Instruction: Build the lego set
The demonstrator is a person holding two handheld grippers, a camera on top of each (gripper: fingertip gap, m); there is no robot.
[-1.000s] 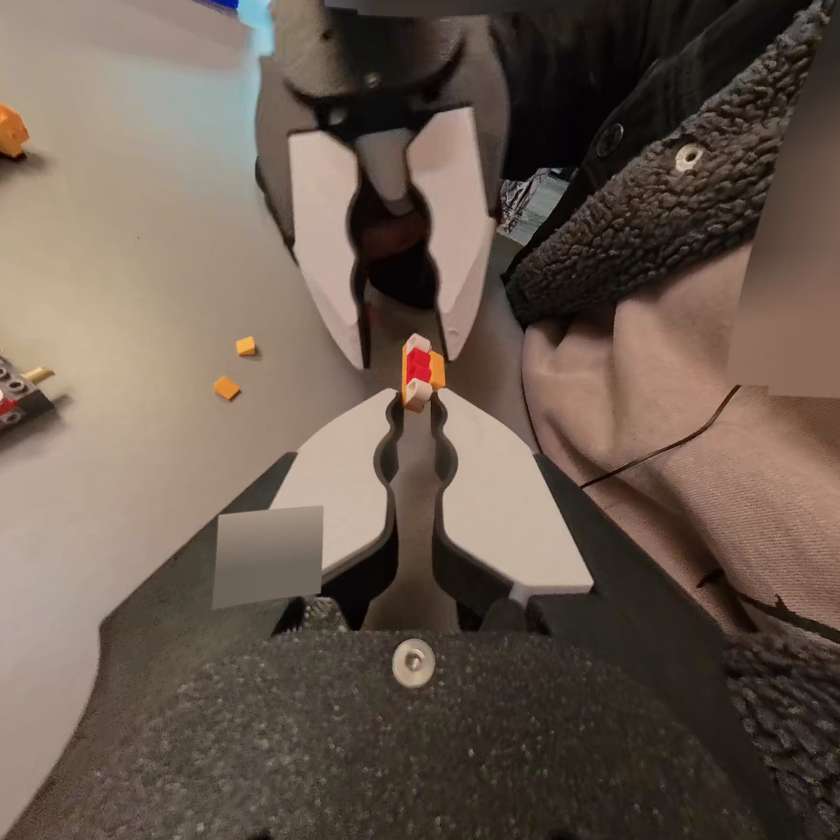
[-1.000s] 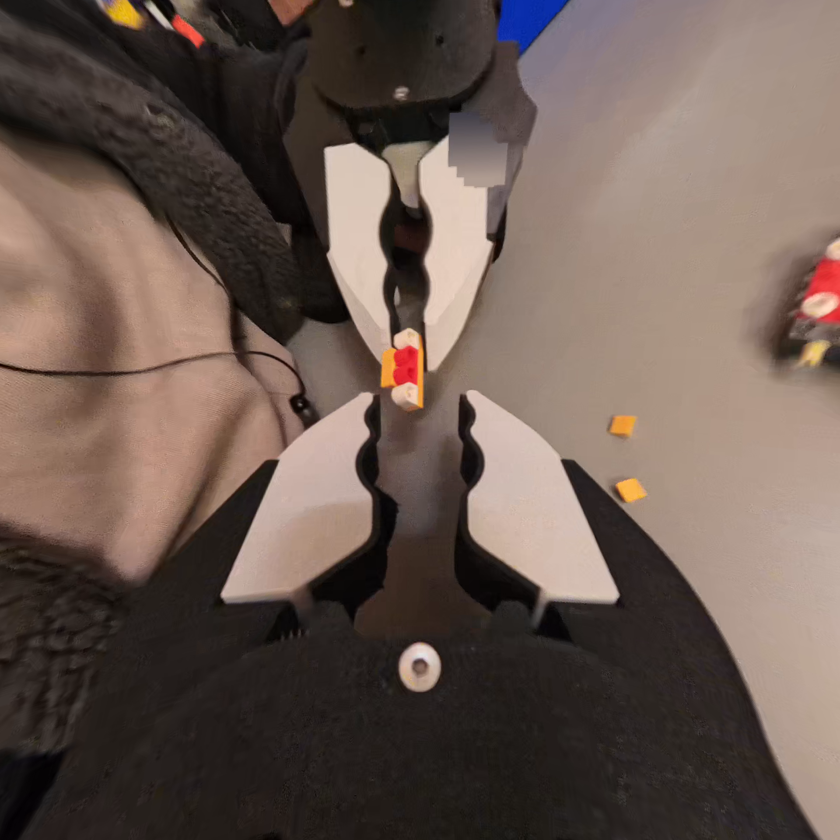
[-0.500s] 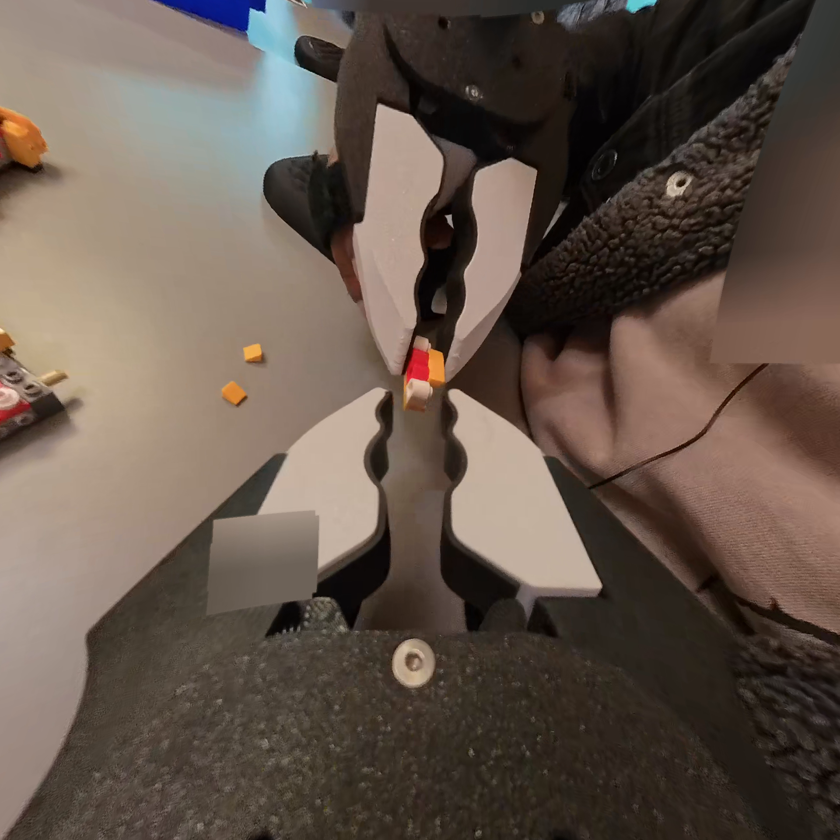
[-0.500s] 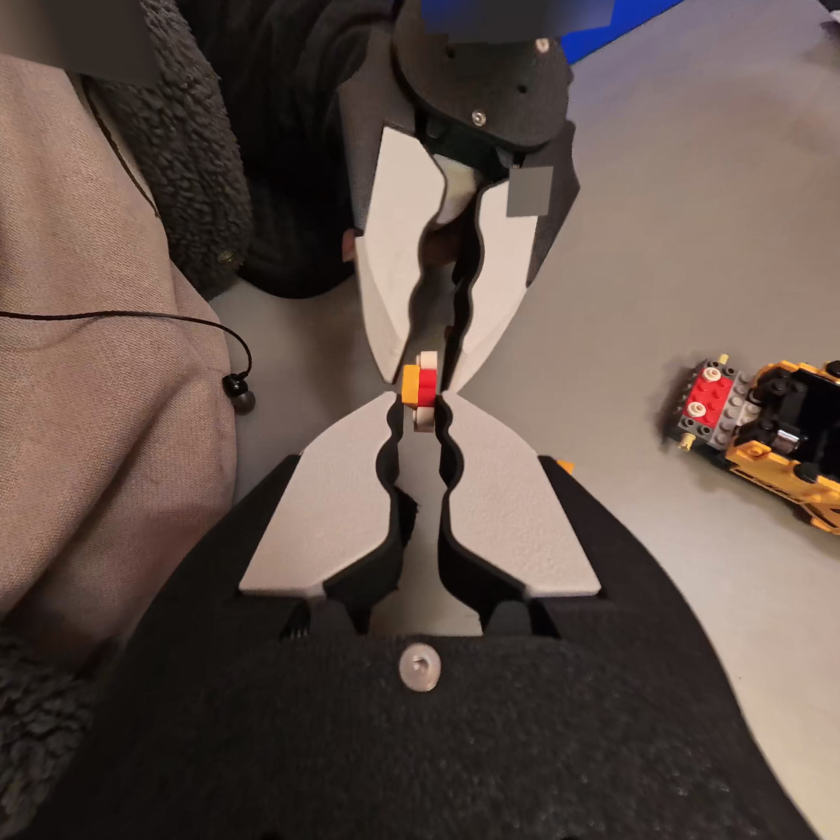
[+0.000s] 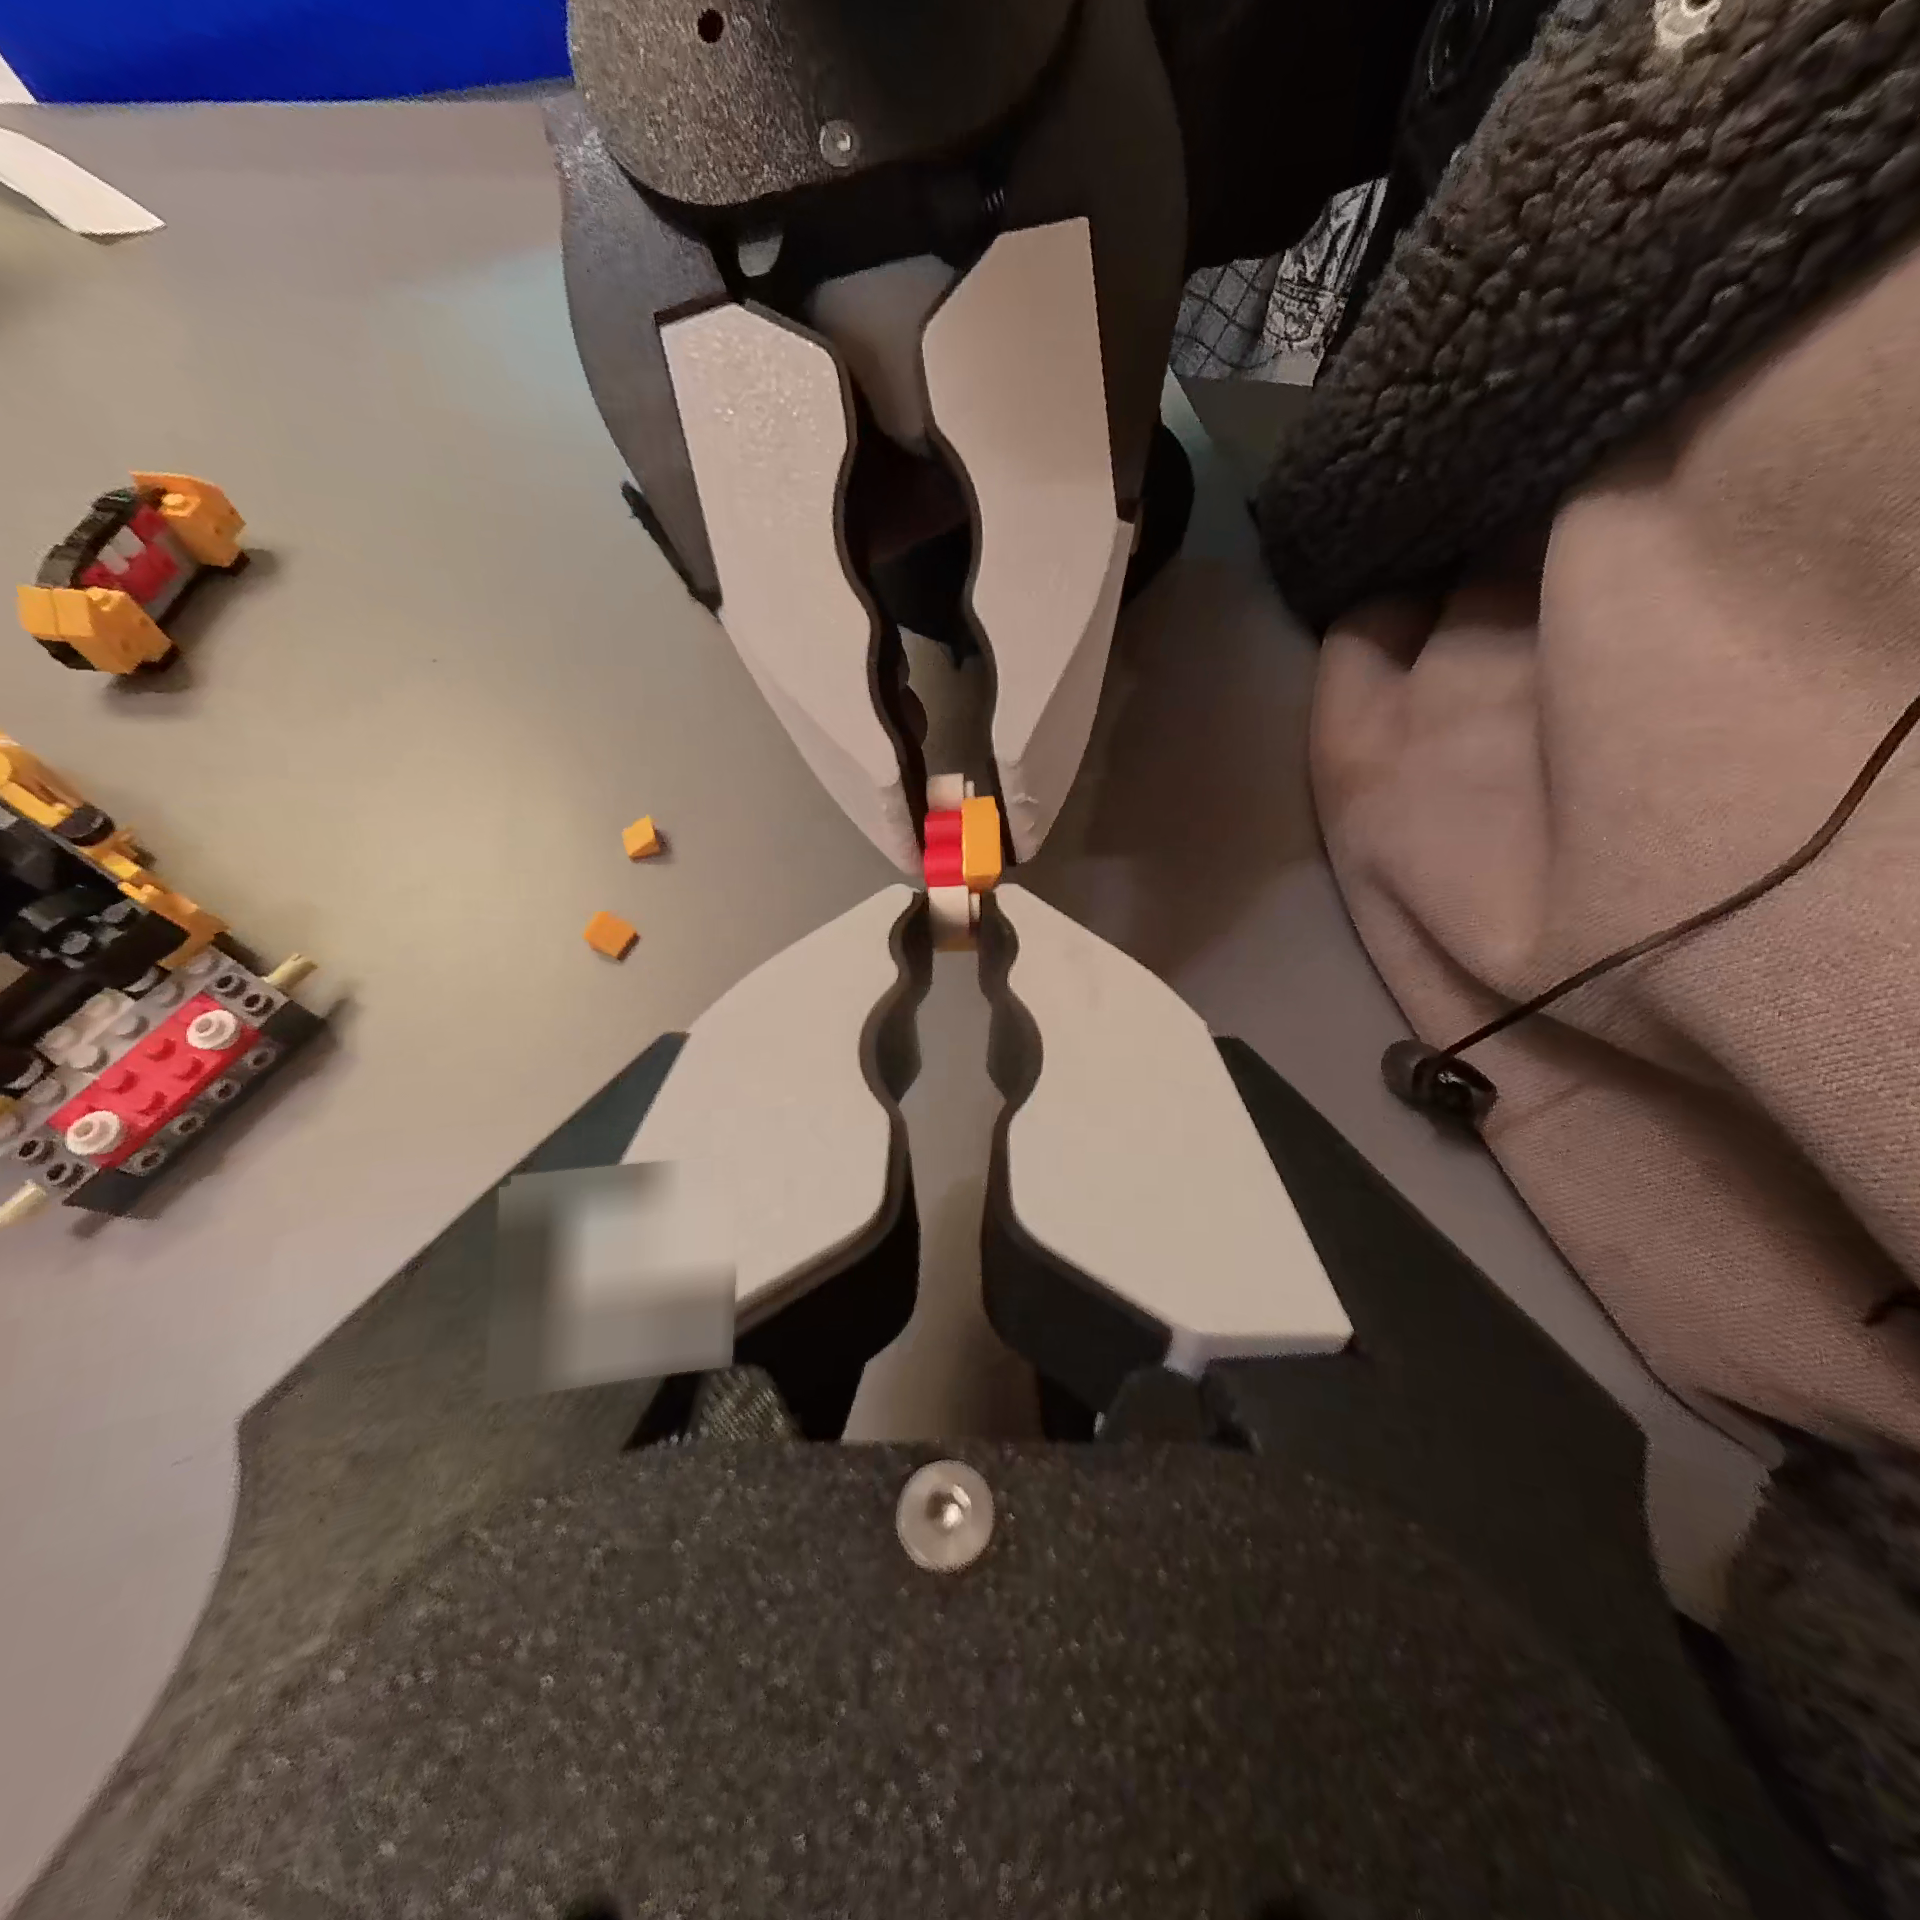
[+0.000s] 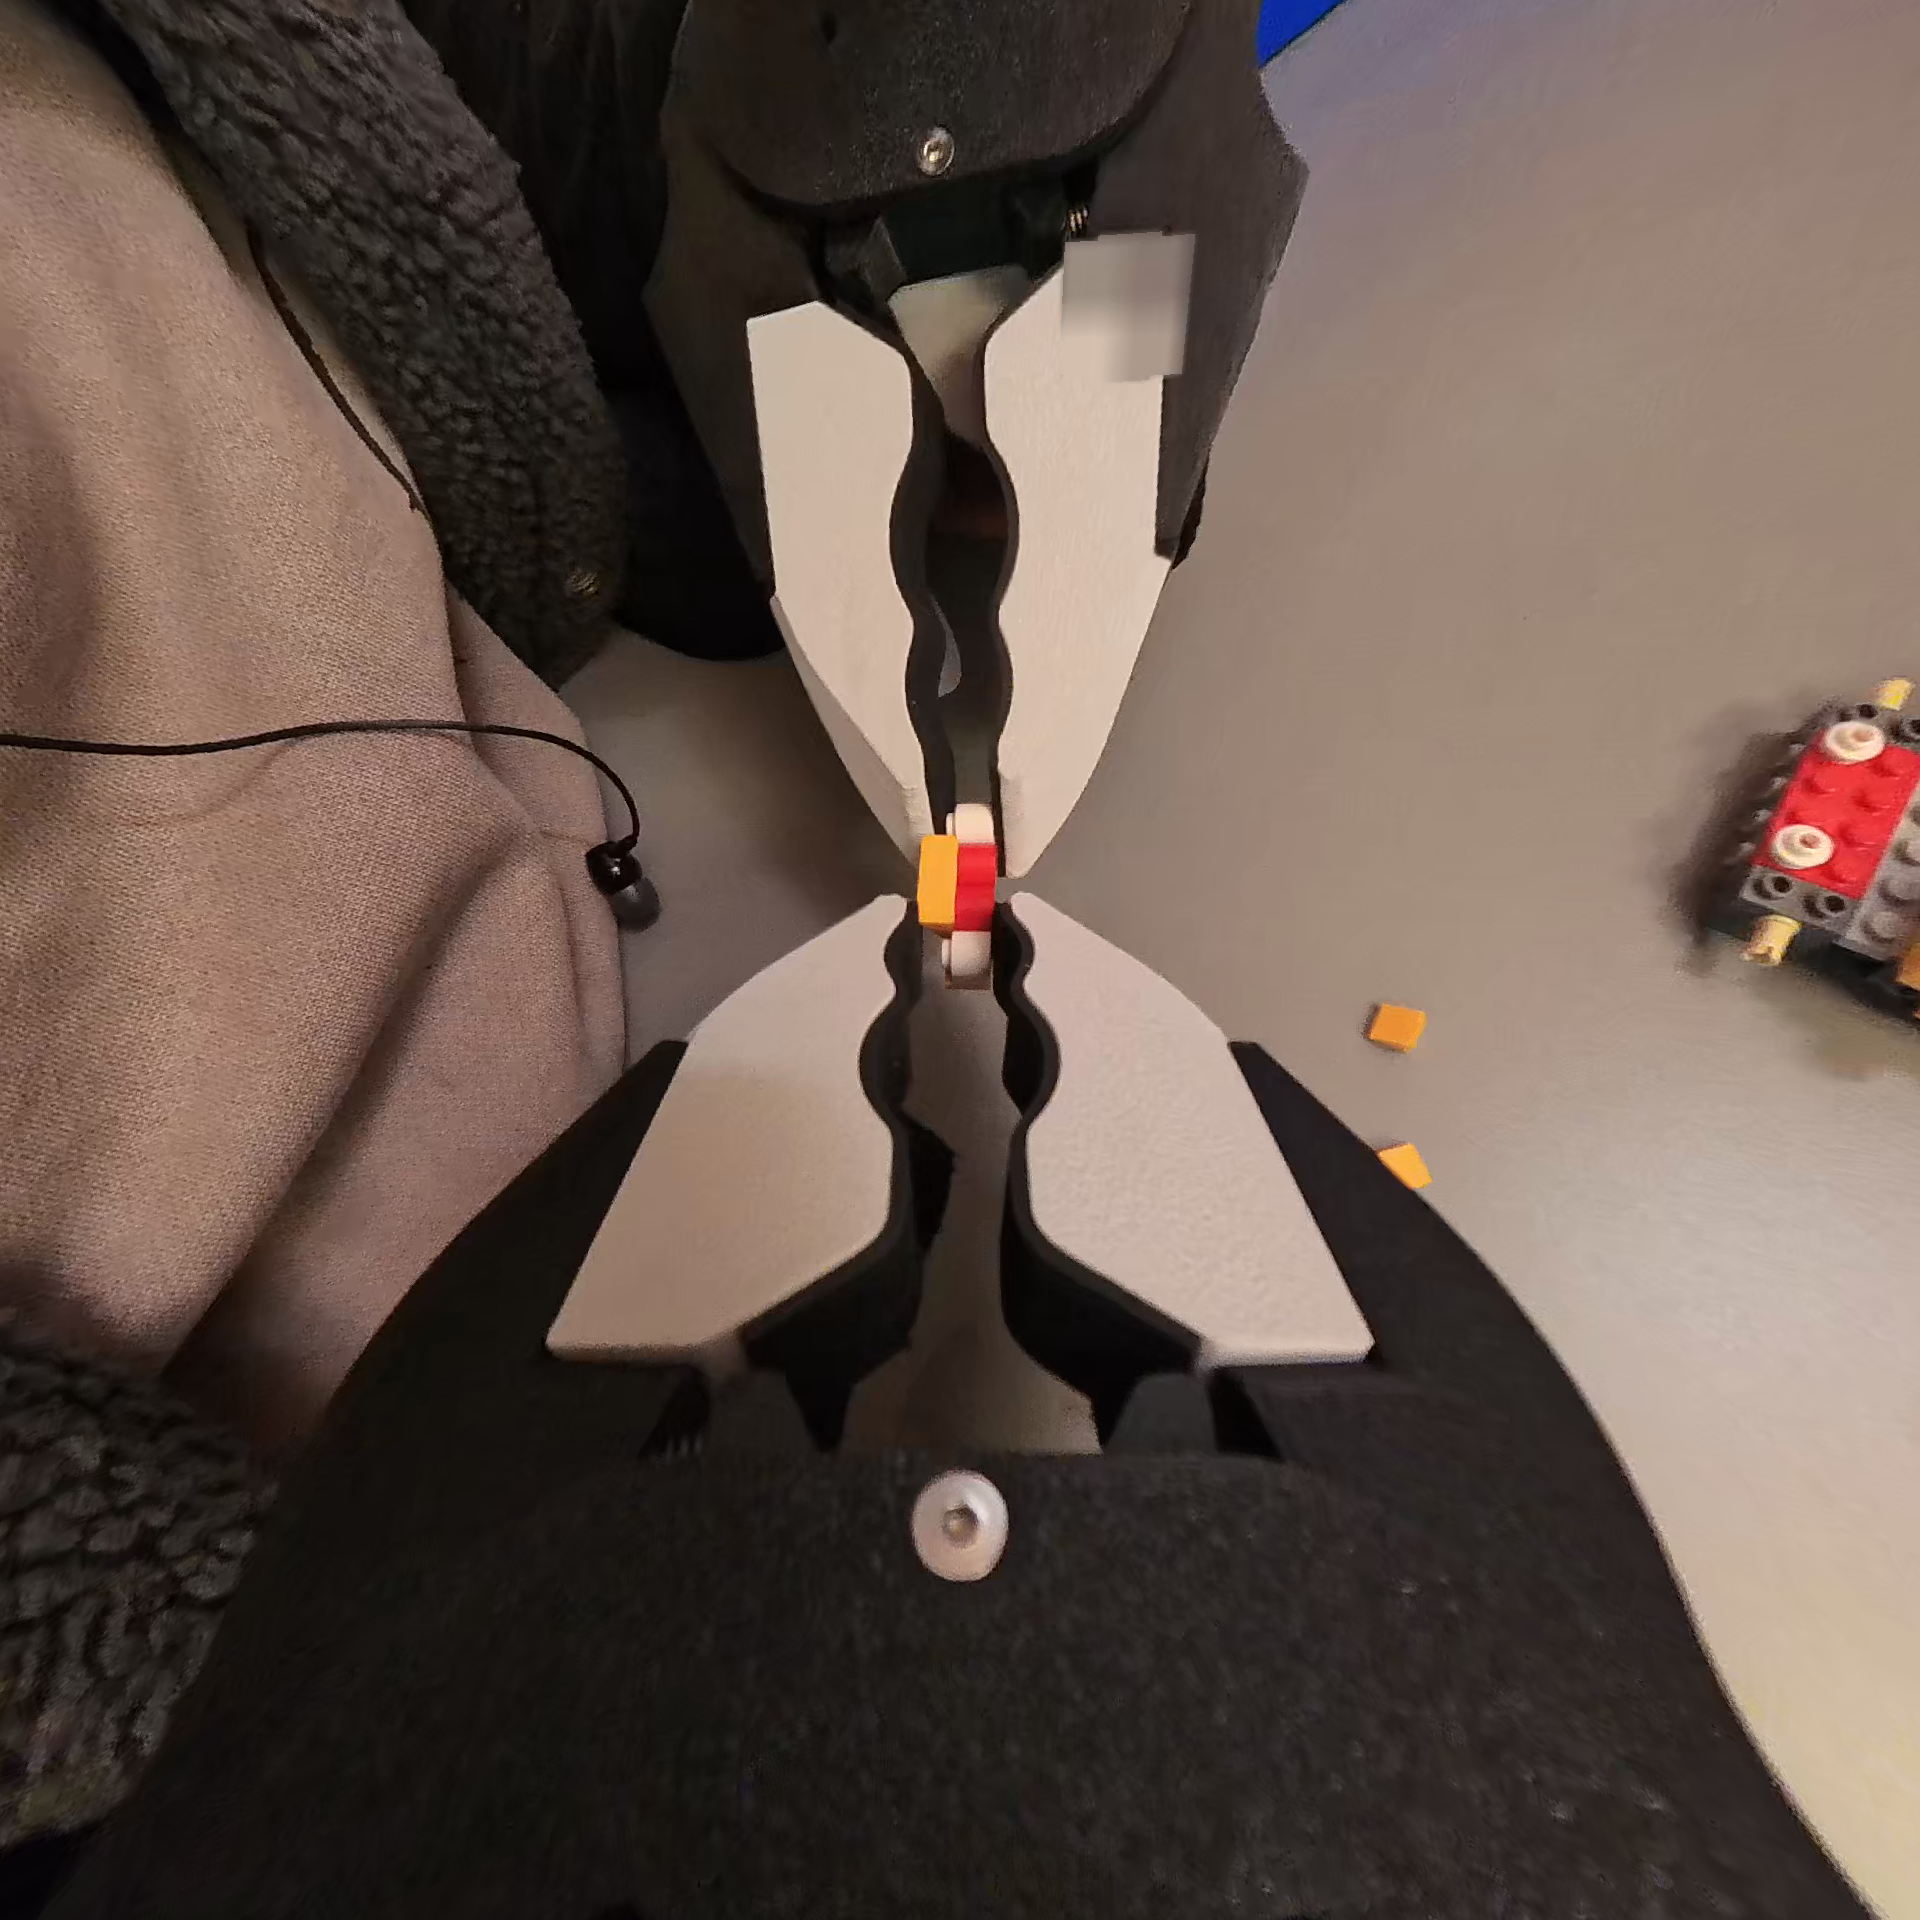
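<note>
A small lego assembly (image 5: 961, 850) of red, orange and white pieces is held above the grey table (image 5: 436, 623) between my two grippers, which meet tip to tip. My left gripper (image 5: 951, 906) is shut on its white near end. My right gripper (image 5: 964, 836) comes from the opposite side and is shut on its red and orange part. In the right wrist view the assembly (image 6: 961, 883) sits between my right gripper (image 6: 954, 914) and my left gripper (image 6: 968, 840). The partly built yellow and black vehicle (image 5: 135, 1081) with a red plate lies on the table to the left.
Two loose orange tiles (image 5: 641, 836) (image 5: 610, 933) lie on the table between the grippers and the vehicle (image 6: 1839, 821). A small orange and black sub-assembly (image 5: 125, 571) sits farther left. A person's beige garment and dark fleece (image 5: 1662, 831) with a black cord fill the side. The vehicle (image 6: 1839, 821) is about equally far from each gripper, around 15 centimeters. It is also in sight in the left wrist view (image 5: 159, 1064).
One second ago my left gripper alone held the assembly and my right gripper was open beside it. My right gripper closed on it, and both now grip it.
</note>
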